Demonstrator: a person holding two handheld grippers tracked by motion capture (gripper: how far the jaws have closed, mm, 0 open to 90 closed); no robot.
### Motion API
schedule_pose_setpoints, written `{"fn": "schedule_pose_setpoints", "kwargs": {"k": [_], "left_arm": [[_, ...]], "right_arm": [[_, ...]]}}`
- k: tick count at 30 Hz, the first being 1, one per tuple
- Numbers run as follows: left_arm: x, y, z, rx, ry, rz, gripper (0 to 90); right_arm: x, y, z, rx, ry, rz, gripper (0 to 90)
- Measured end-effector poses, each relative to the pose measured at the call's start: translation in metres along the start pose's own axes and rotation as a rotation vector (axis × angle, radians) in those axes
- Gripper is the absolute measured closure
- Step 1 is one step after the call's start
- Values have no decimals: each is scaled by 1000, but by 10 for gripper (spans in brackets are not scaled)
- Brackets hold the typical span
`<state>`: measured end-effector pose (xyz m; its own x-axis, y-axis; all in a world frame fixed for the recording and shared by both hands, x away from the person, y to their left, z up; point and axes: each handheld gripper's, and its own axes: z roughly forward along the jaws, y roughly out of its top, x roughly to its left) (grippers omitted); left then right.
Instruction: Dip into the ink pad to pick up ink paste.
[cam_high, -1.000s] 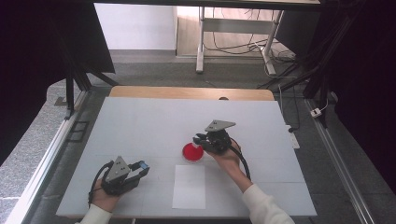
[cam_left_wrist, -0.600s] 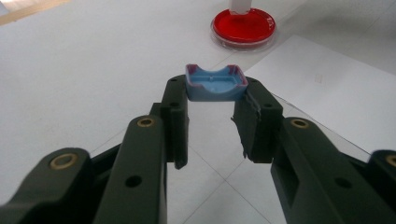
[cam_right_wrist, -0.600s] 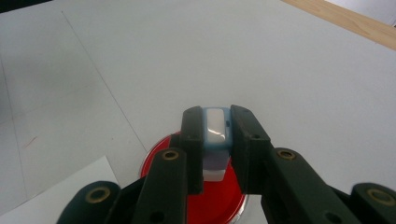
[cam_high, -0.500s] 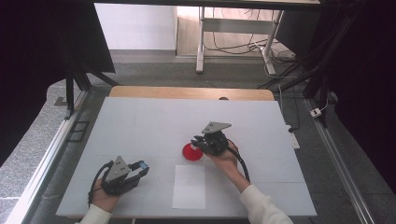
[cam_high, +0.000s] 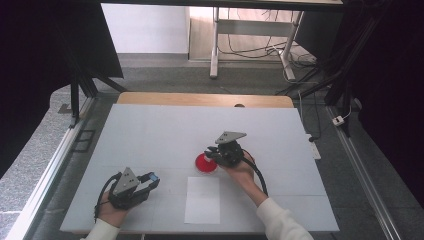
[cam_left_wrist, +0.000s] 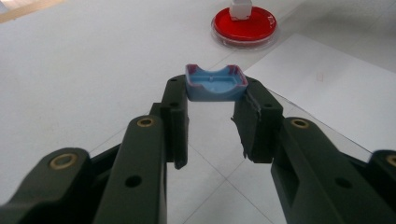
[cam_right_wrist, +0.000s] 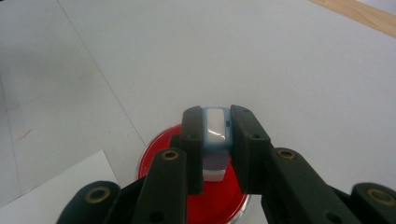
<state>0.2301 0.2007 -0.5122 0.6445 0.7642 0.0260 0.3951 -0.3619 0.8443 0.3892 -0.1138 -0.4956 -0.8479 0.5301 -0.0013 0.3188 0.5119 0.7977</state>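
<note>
- Grippers first: from the high view we see our left gripper (cam_high: 150, 179) low on the white table (cam_high: 150, 135), near the front edge, and our right gripper (cam_high: 212, 155) right at the red round dish (cam_high: 206, 163) in the middle.
- From up there the things in the jaws are too small to make out. The gripper views show them.
- Our left gripper view shows the left gripper (cam_left_wrist: 215, 93) squeezing a little blue tray piece (cam_left_wrist: 215, 83) with a pink rim between its tips. The hollow side faces up. Far off we see the red round dish (cam_left_wrist: 243, 25) with something white (cam_left_wrist: 241, 9) over it.
- Our right gripper view shows the right gripper (cam_right_wrist: 215, 140) pinching a small light blue block with a white face (cam_right_wrist: 215, 128). It hangs over the red round dish (cam_right_wrist: 205, 205), close to its far rim. We cannot tell if it touches the dish.
- A white sheet of paper (cam_high: 202, 200) lies flat just in front of the dish, between our two hands.
- The jaws and the block hide much of the dish in the right gripper view.
- Past the table, a desk frame (cam_high: 216, 45) and cables (cam_high: 295, 60) stand on the floor.
</note>
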Motion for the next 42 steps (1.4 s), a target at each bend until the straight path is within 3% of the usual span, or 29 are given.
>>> {"fn": "schedule_pose_setpoints", "kwargs": {"k": [28, 39, 42], "left_arm": [[0, 0, 0, 0, 1, -3, 654], [1, 0, 0, -2, 2, -3, 654], [1, 0, 0, -2, 0, -3, 654]], "right_arm": [[2, -3, 2, 16, -12, -12, 753], [3, 1, -2, 3, -21, -18, 753], [3, 3, -7, -27, -14, -12, 752]]}}
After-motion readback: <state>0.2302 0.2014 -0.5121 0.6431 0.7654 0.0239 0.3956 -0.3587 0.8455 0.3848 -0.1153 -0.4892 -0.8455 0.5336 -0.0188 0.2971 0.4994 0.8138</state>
